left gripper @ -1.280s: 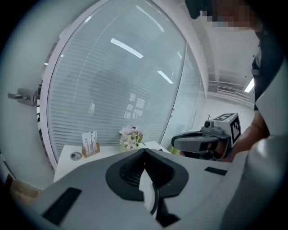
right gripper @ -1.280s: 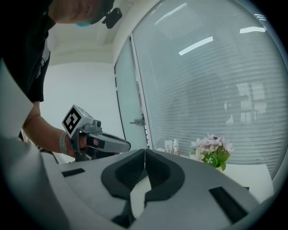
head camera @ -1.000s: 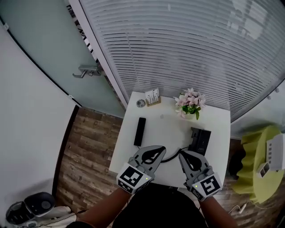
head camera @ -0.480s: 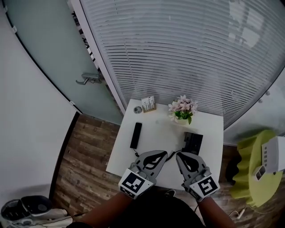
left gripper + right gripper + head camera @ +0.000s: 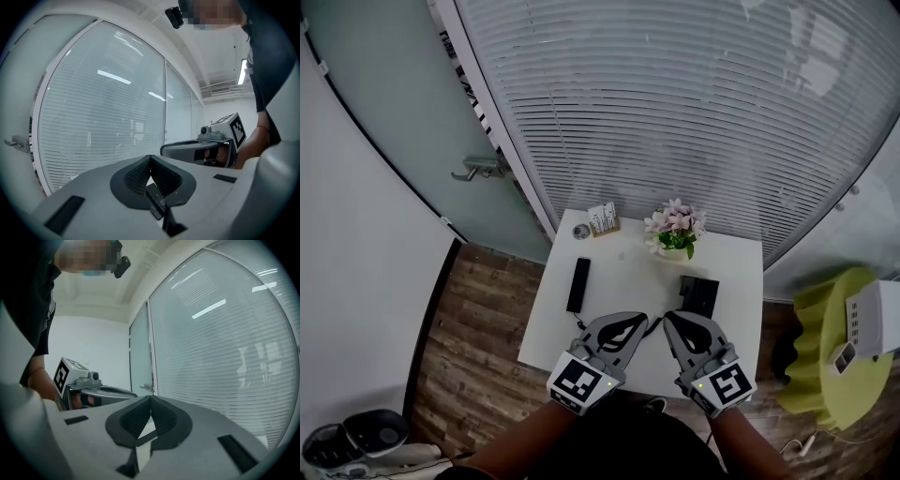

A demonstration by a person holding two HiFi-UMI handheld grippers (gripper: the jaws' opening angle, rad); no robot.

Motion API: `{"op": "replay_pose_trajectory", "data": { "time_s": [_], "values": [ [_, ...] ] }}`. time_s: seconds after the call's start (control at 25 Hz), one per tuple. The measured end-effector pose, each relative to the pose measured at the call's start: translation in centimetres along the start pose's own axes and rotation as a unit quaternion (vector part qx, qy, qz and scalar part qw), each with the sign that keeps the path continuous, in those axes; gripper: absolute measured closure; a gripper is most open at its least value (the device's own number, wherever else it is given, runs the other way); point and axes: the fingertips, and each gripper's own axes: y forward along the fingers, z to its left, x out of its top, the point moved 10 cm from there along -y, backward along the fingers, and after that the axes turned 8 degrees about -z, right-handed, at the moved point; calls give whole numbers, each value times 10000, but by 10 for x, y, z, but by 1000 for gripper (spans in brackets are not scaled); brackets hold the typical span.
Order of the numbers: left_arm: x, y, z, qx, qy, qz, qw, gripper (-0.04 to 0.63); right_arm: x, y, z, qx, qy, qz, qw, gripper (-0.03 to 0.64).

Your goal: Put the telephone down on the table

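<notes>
Bottom centre of the head view: left gripper (image 5: 634, 326) and right gripper (image 5: 674, 323), side by side above the near edge of the white table (image 5: 727, 281), tips angled toward each other. Both tongs pressed fully together, nothing pinched between, as plain in each gripper's own view. Probably held idle and clear of everything, with no grip called for at present.

Just beyond, left of centre on the tabletop: telephone handset (image 5: 577, 284). Slim black bar, matte, lying flat, long axis running away toward the window, touching neither gripper. Well apart to the right: squarish black base (image 5: 697, 295), seemingly with nothing resting on it. Judging by that, handset already set down and the job likely finished.

Farthest, along the table's upper edge: pot of pink flowers (image 5: 673, 228) and small card holder (image 5: 602, 219), backed by white blinds (image 5: 675, 112).
</notes>
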Motion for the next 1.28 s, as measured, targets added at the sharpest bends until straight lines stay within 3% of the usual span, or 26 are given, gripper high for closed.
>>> {"op": "replay_pose_trajectory", "data": {
  "time_s": [1.28],
  "values": [
    [6, 7, 3, -38, 91, -71, 9999, 586, 2, 4, -1, -20, -50, -11, 10000, 594]
  ]
}}
